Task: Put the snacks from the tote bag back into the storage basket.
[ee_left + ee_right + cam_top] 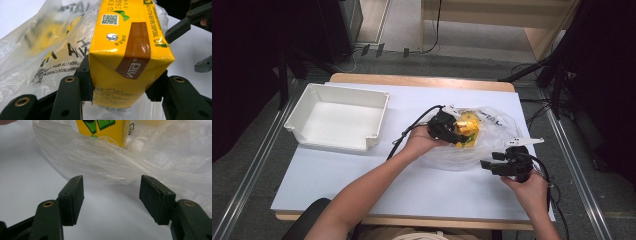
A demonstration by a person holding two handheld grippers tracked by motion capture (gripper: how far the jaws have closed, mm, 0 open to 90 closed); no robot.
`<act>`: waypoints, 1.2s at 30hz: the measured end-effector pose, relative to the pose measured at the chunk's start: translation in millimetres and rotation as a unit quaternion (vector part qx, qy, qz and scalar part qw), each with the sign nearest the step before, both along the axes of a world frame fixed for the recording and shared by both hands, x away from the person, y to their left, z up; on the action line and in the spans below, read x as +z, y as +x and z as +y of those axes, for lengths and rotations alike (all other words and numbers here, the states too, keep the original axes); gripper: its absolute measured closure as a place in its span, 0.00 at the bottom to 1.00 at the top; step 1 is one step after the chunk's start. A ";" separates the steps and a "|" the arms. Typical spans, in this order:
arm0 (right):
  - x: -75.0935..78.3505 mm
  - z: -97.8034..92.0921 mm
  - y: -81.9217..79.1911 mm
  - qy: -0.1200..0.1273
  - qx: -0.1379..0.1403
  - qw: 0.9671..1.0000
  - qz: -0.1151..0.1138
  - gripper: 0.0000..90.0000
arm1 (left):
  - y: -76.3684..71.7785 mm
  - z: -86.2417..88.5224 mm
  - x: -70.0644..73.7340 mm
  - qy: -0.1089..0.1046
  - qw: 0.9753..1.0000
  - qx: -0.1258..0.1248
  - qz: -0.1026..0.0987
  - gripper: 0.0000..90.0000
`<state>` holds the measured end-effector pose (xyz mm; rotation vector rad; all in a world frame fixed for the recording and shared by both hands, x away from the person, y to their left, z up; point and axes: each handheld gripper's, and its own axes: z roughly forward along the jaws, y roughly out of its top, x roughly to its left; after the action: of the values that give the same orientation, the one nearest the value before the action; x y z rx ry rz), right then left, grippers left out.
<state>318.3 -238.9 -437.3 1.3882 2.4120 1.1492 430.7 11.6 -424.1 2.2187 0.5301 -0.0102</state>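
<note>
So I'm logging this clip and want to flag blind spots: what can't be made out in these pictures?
- Yellow carton: its far end is cut off by the top edge in the left gripper view; the left gripper covers part of it in the high view.
- Plastic bag: other contents blurred behind film, right gripper view.
- Right gripper: open; what it will grasp is unclear.
- Bag print: too small, high view.

Carton is glossy yellow coated paper, bag thin crinkly clear plastic. Matt black fingers, smooth white surface.

Yellow carton clamped in left gripper: "VITA" on brown band, QR code, "FLATTEN BEFORE DISPOSAL". Plastic bag beside it: "KEEP THIS", "BEDS, CARRIAGES" warning print.
</note>
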 end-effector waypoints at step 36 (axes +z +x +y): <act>0.9 5.2 -0.9 0.011 0.016 1.000 0.000 0.41 | 1.7 36.8 57.0 -0.039 0.999 0.023 0.010 0.58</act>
<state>317.4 -233.8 -436.4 1.3616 2.4380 1.1866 432.4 48.4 -367.2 2.1319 0.5831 -0.0282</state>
